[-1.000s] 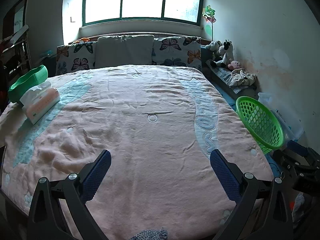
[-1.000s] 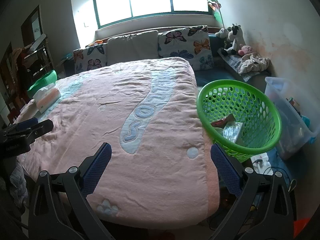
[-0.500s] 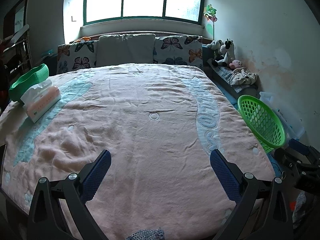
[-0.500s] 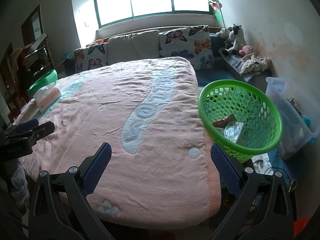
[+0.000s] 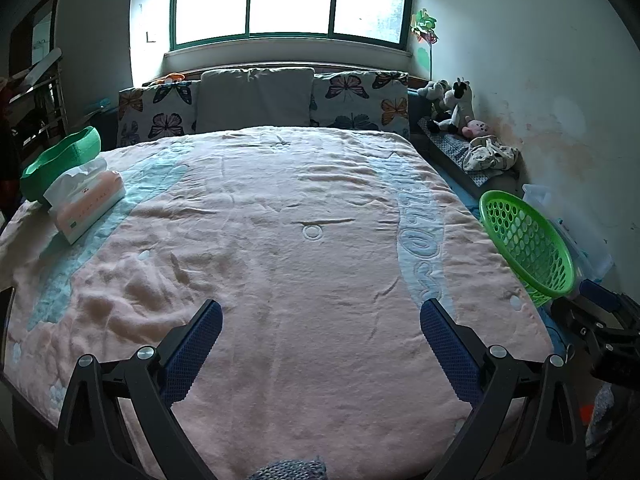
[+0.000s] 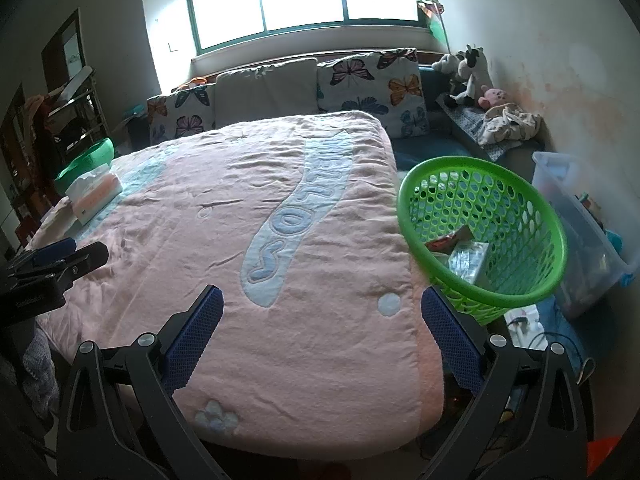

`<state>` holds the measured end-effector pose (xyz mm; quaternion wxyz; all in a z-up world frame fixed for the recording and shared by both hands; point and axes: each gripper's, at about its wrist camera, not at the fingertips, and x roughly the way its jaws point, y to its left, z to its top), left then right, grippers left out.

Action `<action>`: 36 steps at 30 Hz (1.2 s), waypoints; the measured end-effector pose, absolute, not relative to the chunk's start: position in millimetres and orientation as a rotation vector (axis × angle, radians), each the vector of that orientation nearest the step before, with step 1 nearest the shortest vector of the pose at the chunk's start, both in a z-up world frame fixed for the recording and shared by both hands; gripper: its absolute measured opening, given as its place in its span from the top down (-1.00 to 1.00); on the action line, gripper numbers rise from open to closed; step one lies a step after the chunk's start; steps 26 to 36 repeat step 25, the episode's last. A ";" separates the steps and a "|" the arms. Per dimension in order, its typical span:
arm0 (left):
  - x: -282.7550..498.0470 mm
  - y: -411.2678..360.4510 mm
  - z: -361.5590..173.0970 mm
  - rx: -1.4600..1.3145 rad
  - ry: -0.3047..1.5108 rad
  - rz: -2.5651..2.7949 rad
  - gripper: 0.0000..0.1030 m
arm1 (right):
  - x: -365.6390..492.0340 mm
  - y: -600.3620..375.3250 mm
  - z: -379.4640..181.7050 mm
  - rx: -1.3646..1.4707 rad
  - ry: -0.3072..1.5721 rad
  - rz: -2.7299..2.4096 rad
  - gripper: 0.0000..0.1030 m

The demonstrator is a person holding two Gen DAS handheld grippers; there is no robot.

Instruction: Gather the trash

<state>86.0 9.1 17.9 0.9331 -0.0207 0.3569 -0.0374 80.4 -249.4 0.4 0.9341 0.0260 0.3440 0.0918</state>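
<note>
At far left on the bed, a dark green bowl-shaped plastic basin (image 5: 60, 158), with a soft-pack of tissues (image 5: 86, 200) touching its near side, white sheet crumpled out of the top. Across the middle, a fuzzy pink blanket (image 5: 280, 248), wrinkled, with pale blue embossed lettering and small raised rings. At the headboard, a plain grey pillow (image 5: 254, 98) between two butterfly-print pillows. Near the foot, left hand-held gripper (image 5: 320, 332) spread wide over the blanket, blue textured pads holding nothing. Likewise right hand-held gripper (image 6: 322, 332), spread and empty above the blanket's corner. Just beside the bed's right edge, a round bright green perforated plastic basket (image 6: 516, 276), tilted, with crinkled wrappers (image 6: 460, 248) lying inside. Further right, a clear plastic storage bin (image 6: 576, 216).
</note>
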 end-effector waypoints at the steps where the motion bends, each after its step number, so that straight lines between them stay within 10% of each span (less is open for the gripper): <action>1: 86.2 9.2 17.8 -0.041 0.730 -0.076 -0.86 | 80.3 -249.4 0.4 0.054 0.704 0.187 -0.91; 36: 81.5 2.1 18.3 -0.023 0.714 -0.055 -0.86 | 78.3 -251.7 1.3 0.067 0.700 0.189 -0.91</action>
